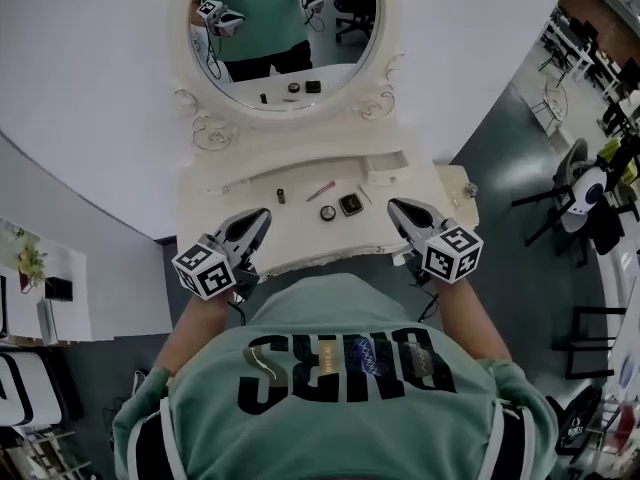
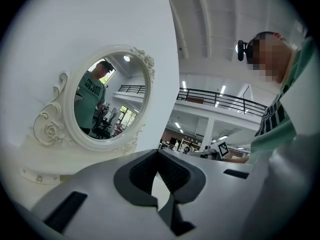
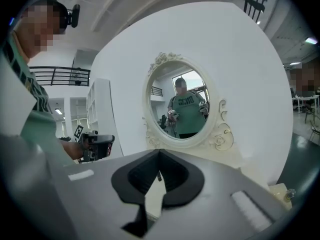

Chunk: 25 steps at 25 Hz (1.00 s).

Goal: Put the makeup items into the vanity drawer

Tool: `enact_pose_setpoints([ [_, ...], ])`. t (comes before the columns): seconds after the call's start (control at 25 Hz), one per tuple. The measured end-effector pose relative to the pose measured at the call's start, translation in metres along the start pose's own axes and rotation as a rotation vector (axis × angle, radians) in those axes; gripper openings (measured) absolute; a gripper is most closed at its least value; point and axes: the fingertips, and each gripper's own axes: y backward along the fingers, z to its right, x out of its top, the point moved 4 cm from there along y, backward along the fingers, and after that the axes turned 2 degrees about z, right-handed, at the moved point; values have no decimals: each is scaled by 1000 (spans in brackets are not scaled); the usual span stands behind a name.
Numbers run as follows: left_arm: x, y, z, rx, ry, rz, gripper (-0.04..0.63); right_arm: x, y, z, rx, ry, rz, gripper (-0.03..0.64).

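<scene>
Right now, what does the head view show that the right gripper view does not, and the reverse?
Only the head view: the pencil, the round compact and the square compact lying on the vanity top. Only the right gripper view: the right gripper from close, its jaws together. Both: the oval mirror with the person's reflection, and the left gripper.

Curved white wall (image 1: pixel 90 98) fills 9 to 12 o'clock. Dark grey floor (image 1: pixel 520 158) at 2 o'clock. Office chairs (image 1: pixel 585 193) at 3, white desks (image 1: pixel 575 43) at 1. Left gripper view: black balcony railing (image 2: pixel 220 100) at 3 o'clock, lit ceiling strip lights (image 2: pixel 222 90) just above it.
</scene>
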Motion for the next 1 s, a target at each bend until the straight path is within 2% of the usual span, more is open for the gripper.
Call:
enact_pose_setpoints([
  [0.32,-5,-34,-42,39,46,-11,3,3,-32,53,-8,-7,-56,9],
  [0.48,-5,-70,-50,98,22,-4,3,6,-45,98,56,-10,-58,9],
  [0.64,-11,-105,-46,228,34,49,3,14,-65,147,172,-15,-66,9],
  [0.72,-19,-125,-40,267,50,53,3,20,-67,170,214,-11,-64,9],
  [0.84,-26,-151,-37,310,66,56,3,26,-73,198,242,-13,-65,9],
  [1.0,-26,-152,-41,342,43,40,3,23,-87,207,259,-28,-66,9],
])
